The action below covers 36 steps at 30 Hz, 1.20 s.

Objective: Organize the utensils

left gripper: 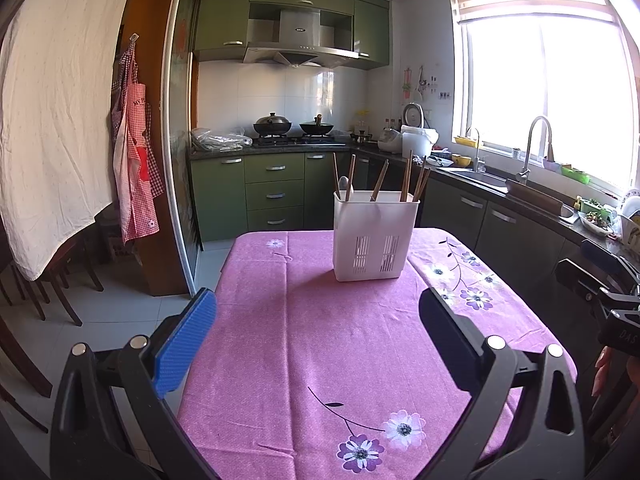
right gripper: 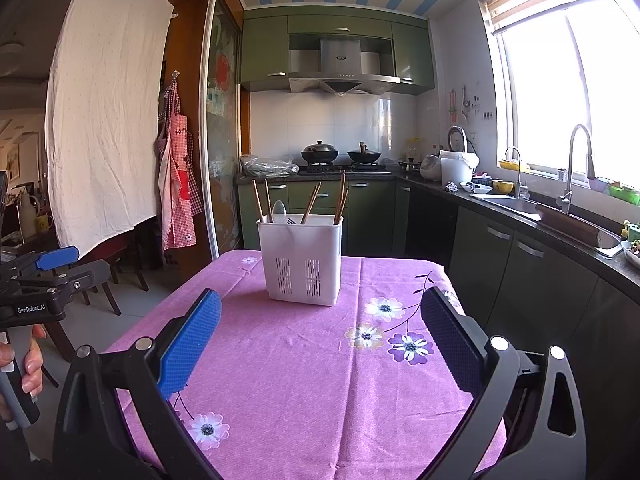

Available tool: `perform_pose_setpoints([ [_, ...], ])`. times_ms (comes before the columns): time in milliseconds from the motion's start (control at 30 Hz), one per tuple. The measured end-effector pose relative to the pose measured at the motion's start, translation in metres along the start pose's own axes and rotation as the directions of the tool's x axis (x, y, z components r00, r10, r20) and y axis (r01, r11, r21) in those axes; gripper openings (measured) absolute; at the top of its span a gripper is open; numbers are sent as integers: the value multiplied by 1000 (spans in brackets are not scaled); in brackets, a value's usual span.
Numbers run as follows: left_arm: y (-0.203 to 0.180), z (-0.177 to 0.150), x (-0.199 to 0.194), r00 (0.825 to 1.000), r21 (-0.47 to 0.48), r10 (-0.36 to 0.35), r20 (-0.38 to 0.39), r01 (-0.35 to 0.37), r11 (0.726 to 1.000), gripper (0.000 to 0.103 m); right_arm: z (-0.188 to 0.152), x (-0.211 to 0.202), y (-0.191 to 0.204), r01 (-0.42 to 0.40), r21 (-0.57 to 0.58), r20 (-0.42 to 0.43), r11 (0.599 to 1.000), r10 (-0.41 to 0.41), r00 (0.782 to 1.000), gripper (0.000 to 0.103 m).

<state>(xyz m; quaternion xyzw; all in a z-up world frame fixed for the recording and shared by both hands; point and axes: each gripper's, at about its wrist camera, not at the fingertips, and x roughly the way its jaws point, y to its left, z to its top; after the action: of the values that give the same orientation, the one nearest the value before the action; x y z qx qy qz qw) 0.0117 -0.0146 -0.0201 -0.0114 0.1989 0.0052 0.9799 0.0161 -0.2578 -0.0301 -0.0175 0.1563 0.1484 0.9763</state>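
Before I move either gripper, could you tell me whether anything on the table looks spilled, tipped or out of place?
Nothing stands out. The white utensil holder stands upright on the pink tablecloth, with the chopsticks and a spoon inside it. Both the left gripper and right gripper are open and empty.

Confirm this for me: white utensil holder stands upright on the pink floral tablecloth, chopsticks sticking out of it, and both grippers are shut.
Not quite: both grippers are open, as each wrist view shows. The left gripper and right gripper hold nothing. The white utensil holder does stand upright on the pink floral tablecloth, chopsticks sticking out.
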Motion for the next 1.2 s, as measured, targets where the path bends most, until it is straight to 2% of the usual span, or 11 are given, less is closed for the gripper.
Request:
perform_pose_setpoints([
  [1200, -1, -1, 2, 1000, -1, 2, -4, -2, 1000, 96, -4, 5, -2, -8, 4, -11, 1000, 8, 1000, 98],
])
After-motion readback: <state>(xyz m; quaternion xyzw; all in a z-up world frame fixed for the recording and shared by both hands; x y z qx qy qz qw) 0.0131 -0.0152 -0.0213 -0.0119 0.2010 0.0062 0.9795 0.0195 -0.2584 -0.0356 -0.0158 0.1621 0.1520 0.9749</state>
